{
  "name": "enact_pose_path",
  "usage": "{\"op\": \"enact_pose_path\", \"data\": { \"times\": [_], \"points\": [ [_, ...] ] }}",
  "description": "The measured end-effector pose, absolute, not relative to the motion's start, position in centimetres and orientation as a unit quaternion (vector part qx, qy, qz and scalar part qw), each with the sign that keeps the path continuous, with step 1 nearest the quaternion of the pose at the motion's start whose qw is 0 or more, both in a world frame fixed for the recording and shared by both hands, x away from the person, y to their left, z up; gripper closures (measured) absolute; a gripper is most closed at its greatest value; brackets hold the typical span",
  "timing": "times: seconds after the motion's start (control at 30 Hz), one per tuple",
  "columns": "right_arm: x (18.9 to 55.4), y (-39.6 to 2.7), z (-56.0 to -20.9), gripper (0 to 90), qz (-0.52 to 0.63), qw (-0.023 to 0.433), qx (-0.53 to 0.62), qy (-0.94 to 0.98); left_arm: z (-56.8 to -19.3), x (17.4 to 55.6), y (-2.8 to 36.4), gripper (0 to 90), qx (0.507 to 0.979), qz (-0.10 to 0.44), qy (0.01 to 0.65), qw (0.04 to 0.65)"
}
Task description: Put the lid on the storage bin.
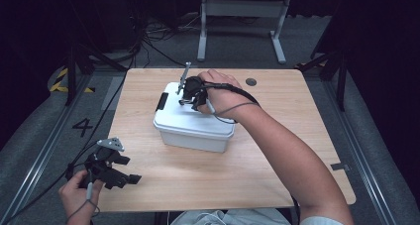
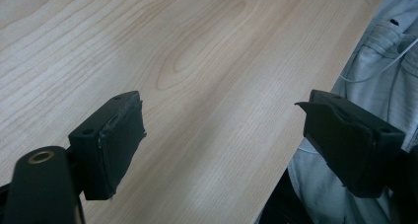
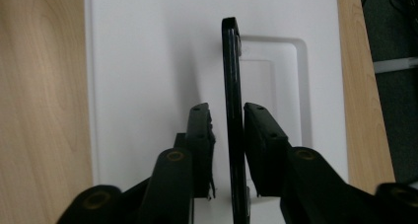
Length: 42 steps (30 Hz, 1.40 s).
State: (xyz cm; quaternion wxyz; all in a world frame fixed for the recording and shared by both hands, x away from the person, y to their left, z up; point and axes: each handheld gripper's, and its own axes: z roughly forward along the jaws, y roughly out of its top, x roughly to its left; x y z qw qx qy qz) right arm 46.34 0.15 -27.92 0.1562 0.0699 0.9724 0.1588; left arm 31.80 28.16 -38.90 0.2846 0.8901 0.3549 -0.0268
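Right fingers: the right gripper has its two black fingers partly apart, one on each side of the box's black handle. A slim gap shows on the left of the handle; on the right the pad sits right against it or nearly so. I cannot tell whether it presses.
Handle: a thin black bar standing upright on its edge above a shallow moulded recess in the lid. It runs straight up the middle of the right gripper view, between the fingers.
Right hand: seen from the high view, the right hand reaches over the lid from the near right, with the gripper pointing down at the box top.
Box: a white lidded box with a black latch on its left end. It sits a little left of the middle of the worktop.
Left fingers: the left gripper has its fingers spread wide with nothing between them, over bare wood.
Left hand: the left hand holds its gripper at the near left corner of the worktop, well apart from the box.
Near edge: light grey clothing shows beyond the edge of the worktop in the left gripper view.
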Motion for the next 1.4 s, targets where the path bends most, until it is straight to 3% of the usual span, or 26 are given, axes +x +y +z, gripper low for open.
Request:
{"op": "enact_pose_path", "data": {
  "times": [0.17, 0.37, 1.4],
  "points": [
    [45.7, -0.8, -26.7, 60.7, 0.198, 0.159, 0.077, 0.964, -38.9, 31.6, 28.3, 16.1, 0.888, -0.028, 0.357, 0.287],
    [45.0, -3.0, -25.6, 57.1, 0.239, 0.157, 0.097, 0.953, -38.9, 31.4, 28.3, 16.1, 0.889, -0.027, 0.358, 0.286],
    [42.8, -18.5, -24.8, 51.3, 0.295, 0.180, 0.252, 0.904, -38.7, 32.2, 27.9, 16.1, 0.888, -0.025, 0.358, 0.286]
  ]
}}
